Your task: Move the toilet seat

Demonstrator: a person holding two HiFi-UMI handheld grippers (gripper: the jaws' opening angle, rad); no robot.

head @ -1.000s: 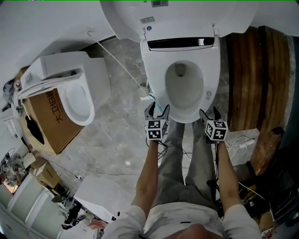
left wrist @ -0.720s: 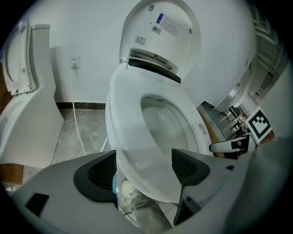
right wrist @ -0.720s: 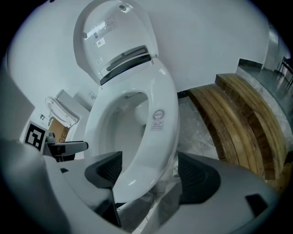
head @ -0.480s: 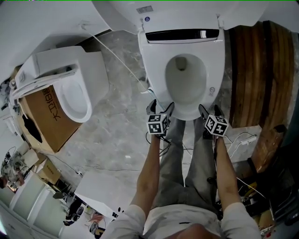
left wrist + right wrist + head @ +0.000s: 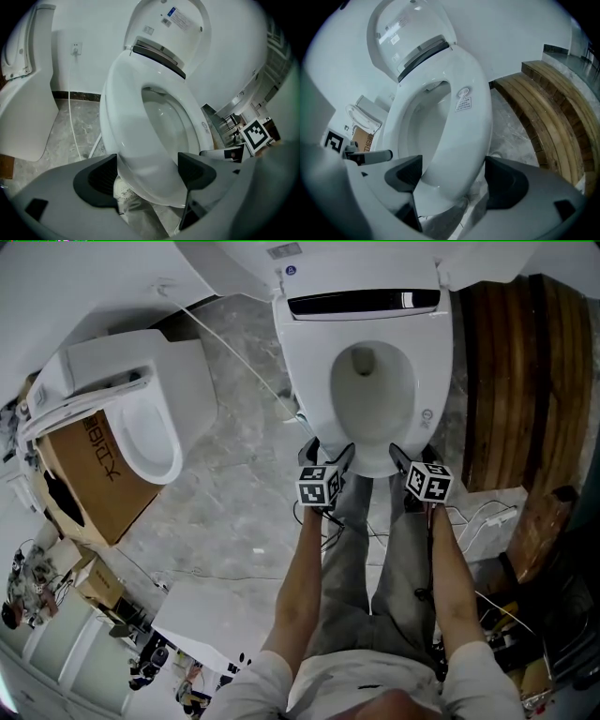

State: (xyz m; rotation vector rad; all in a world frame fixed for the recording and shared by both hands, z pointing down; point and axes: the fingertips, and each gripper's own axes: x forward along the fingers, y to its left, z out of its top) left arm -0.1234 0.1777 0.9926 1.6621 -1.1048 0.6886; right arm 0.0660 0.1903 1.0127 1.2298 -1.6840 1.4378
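Note:
The white toilet seat [image 5: 307,381] lies down on the bowl, with the lid [image 5: 173,28] raised behind it. My left gripper [image 5: 328,454] is at the seat's front left edge. In the left gripper view the seat's front rim [image 5: 122,122] lies between the opening jaws of that gripper [image 5: 146,173], and the pads do not press on it. My right gripper [image 5: 410,463] is at the front right edge. Its jaws [image 5: 452,176] are also opening, with the seat's front [image 5: 468,126] between them, ungripped.
A second toilet [image 5: 141,427] rests on a cardboard box [image 5: 89,474] to the left. Curved wooden steps [image 5: 511,371] stand close on the right. A white cable [image 5: 234,352] crosses the marble floor, and more cables [image 5: 478,517] lie by the person's legs.
Both grippers' jaws have spread wider apart. Both grippers have edged a little closer to the front of the seat.

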